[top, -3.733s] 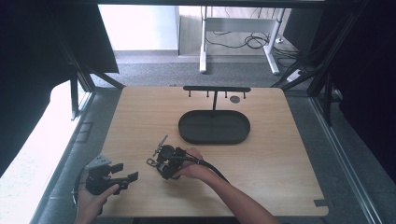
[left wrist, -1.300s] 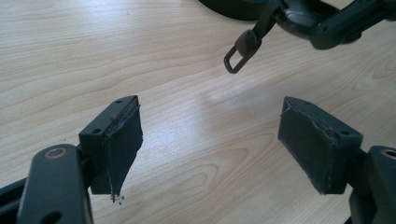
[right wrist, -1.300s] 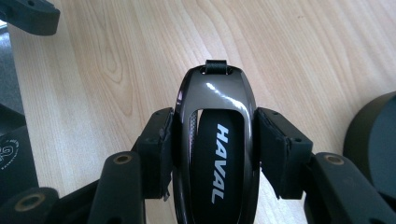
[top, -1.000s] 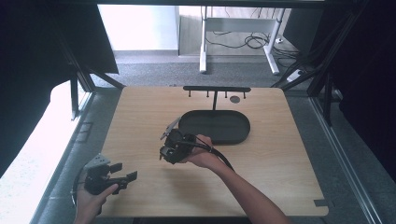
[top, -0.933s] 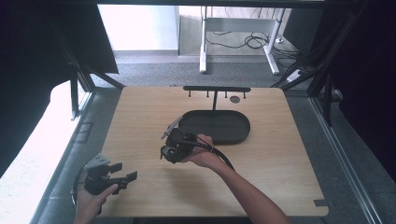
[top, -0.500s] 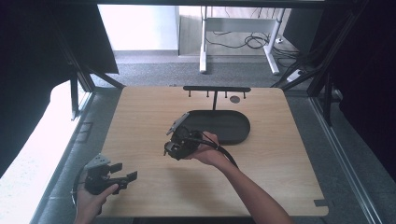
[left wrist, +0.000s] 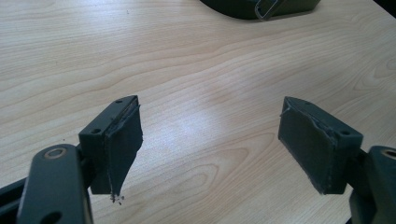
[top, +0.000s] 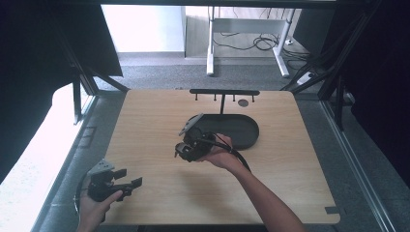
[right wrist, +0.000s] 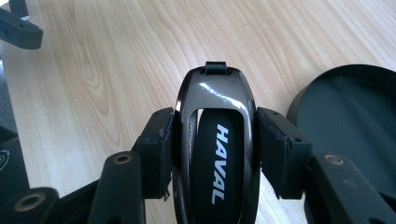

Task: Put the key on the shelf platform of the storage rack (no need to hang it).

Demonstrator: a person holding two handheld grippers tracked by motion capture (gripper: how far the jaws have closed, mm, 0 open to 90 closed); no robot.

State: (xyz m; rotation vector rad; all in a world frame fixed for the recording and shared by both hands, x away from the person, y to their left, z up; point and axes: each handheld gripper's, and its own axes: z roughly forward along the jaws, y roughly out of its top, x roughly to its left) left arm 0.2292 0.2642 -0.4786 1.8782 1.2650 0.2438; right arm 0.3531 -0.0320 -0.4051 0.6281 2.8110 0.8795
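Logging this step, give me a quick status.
Right gripper shut on HAVAL key fob, beside black tray. Left gripper open, empty. Nothing in the way.

Left tool (left wrist: pixel 210 144) low at near-left corner, jaws wide apart; right tool (right wrist: pixel 212 140) mid-table, jaws clamped.

— What is the worktop (top: pixel 145 125) made of?
— Pale wood grain, smooth, with a soft sheen.
— And the key fob (right wrist: pixel 217 140)?
— Glossy black plastic with bright highlights and white "HAVAL" lettering.
— The tray (top: pixel 244 130)?
— Dark and matt.
— The pads (left wrist: pixel 123 144) of the left hand-held gripper (left wrist: pixel 210 140)?
— Matt black, rubbery-looking, edges frayed and rough.
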